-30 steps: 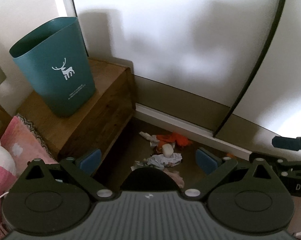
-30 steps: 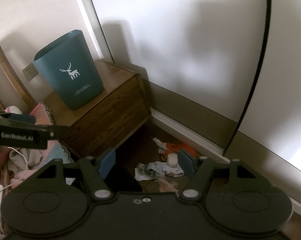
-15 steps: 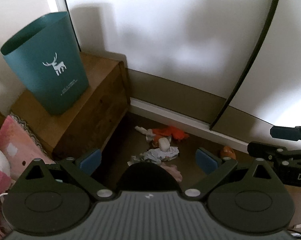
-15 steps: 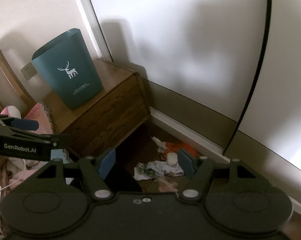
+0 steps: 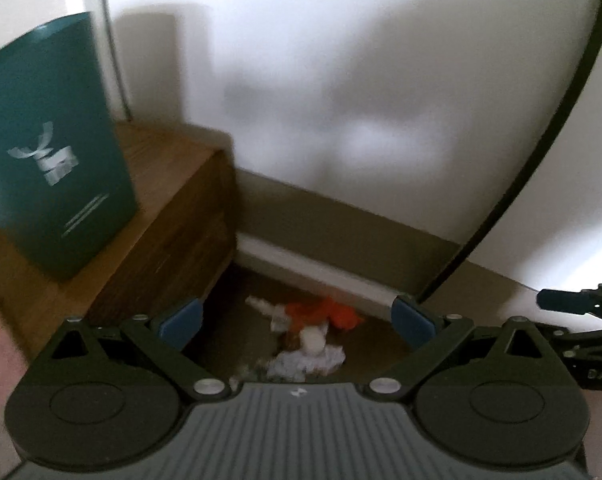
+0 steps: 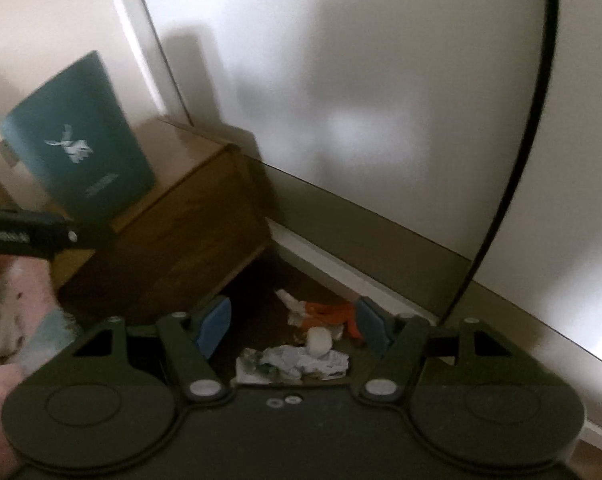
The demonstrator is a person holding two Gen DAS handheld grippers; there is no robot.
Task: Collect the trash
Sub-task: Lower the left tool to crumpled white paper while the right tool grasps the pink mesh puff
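Note:
A small heap of trash lies on the dark floor by the skirting: crumpled white paper (image 5: 305, 362) (image 6: 297, 360), an orange scrap (image 5: 333, 312) (image 6: 333, 314) and a small white lump (image 5: 313, 338) (image 6: 319, 340). A teal bin (image 5: 49, 152) (image 6: 81, 148) with a white deer print stands on a wooden cabinet (image 5: 169, 200) (image 6: 189, 220) to the left. My left gripper (image 5: 297, 322) is open above the heap, nothing between its blue pads. My right gripper (image 6: 293, 326) is open too, framing the same heap. Both views are motion-blurred.
A white wardrobe door (image 5: 361, 100) with a dark curved seam (image 5: 541, 184) fills the back. Its skirting (image 6: 341, 268) runs behind the trash. Pink bedding (image 6: 17, 304) lies at the left. The right gripper's body (image 5: 581, 340) shows at the right edge of the left wrist view.
Both grippers have moved forward and down toward the trash heap; the bin and cabinet have slid left and look larger. Both stay open and empty.

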